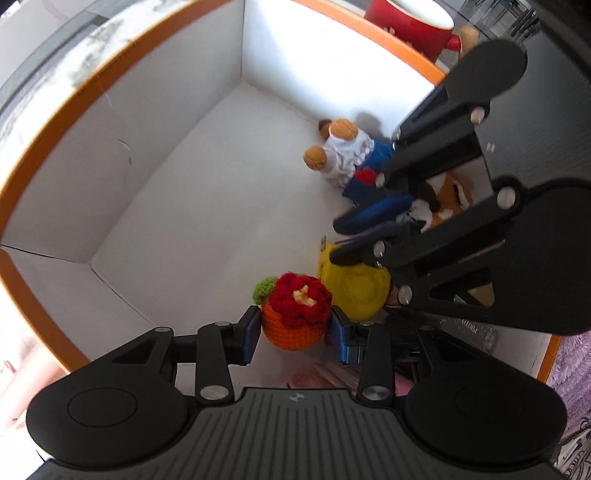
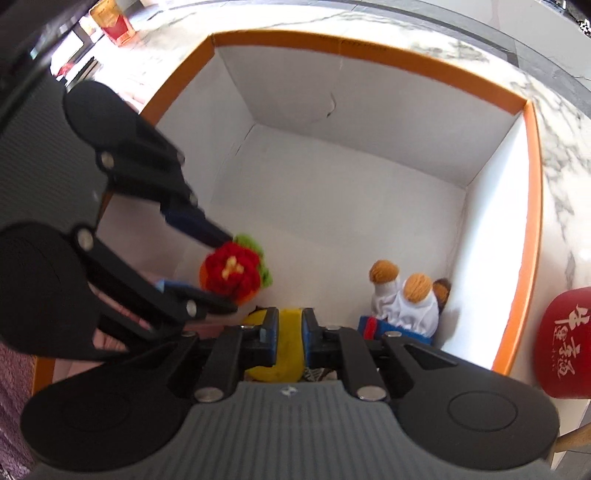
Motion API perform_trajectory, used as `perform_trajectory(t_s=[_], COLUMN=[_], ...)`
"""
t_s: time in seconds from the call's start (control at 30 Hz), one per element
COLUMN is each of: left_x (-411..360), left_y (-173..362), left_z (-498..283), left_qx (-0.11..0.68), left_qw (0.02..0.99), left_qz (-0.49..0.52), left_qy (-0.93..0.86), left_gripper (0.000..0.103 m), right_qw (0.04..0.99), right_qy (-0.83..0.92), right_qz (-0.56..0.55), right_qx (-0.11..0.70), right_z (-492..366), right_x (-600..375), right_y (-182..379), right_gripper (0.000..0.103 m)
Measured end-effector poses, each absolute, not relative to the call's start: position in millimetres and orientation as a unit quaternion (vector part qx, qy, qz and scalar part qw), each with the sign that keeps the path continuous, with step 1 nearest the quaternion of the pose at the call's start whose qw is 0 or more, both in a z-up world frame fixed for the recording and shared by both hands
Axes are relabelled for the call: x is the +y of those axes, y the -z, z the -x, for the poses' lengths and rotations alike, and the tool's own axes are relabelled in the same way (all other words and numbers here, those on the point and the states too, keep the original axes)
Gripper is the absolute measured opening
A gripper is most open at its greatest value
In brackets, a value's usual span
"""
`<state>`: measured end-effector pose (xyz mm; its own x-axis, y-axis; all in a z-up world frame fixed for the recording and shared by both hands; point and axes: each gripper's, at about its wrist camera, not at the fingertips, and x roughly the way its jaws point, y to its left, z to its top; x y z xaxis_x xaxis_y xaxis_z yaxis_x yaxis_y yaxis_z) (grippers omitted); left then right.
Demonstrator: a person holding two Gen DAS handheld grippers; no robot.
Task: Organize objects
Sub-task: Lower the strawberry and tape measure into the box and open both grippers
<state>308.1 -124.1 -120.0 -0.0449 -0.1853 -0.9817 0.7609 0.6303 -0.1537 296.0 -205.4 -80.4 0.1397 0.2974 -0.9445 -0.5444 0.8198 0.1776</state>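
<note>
Inside the orange-rimmed white cardboard box (image 2: 369, 221), your left hand-held gripper (image 1: 293, 332) clamps the crocheted orange-and-red flower pot (image 1: 295, 314) near the floor; your right hand-held gripper (image 2: 290, 338) pinches the yellow plush toy (image 2: 284, 354). Next, release both gently.

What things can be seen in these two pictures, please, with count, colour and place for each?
box: one, white inside with orange rim, on the marble counter
knitted flower toy: one, red and orange with green leaf, in the box, between the left gripper's pads
yellow toy: one, yellow, in the box, clamped by the right gripper
bear doll: one, brown with white and blue clothes, in a box corner
fox toy: one, orange and white, partly hidden behind the right gripper
mug: one, red, outside the box
counter: one, white marble
left gripper: black, blue pads
right gripper: black, blue pads
</note>
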Motion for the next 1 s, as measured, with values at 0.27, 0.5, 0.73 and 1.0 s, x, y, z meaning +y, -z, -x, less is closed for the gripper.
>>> perform_trajectory(t_s=[0.27,0.5,0.73,1.0], left_x=[-123.2,-123.2,-116.2,-93.3], left_y=[127.2,133.7,123.6,83.5], left_z=[-310.6,-300.9,-295.0,-269.8], left_qx=[0.643,0.637,0.617,0.548], left_qw=[0.637,0.629,0.645,0.707], left_qz=[-0.211,-0.221,-0.216,-0.205], left_qy=[0.369,0.388,0.396,0.398], left_gripper=[0.05,0.07,0.071,0.071], right_qw=[0.758,0.748,0.75,0.768], right_qy=[-0.283,-0.292,-0.283,-0.27], right_qz=[0.073,0.07,0.075,0.079], right_qx=[0.584,0.592,0.592,0.575], right_z=[-295.4,-290.7,-283.2,-262.1], right_x=[-200.7,-186.9,-186.3,-190.2], right_y=[81.0,92.1,91.8,71.4], right_gripper=[0.014,0.014,0.014,0.018])
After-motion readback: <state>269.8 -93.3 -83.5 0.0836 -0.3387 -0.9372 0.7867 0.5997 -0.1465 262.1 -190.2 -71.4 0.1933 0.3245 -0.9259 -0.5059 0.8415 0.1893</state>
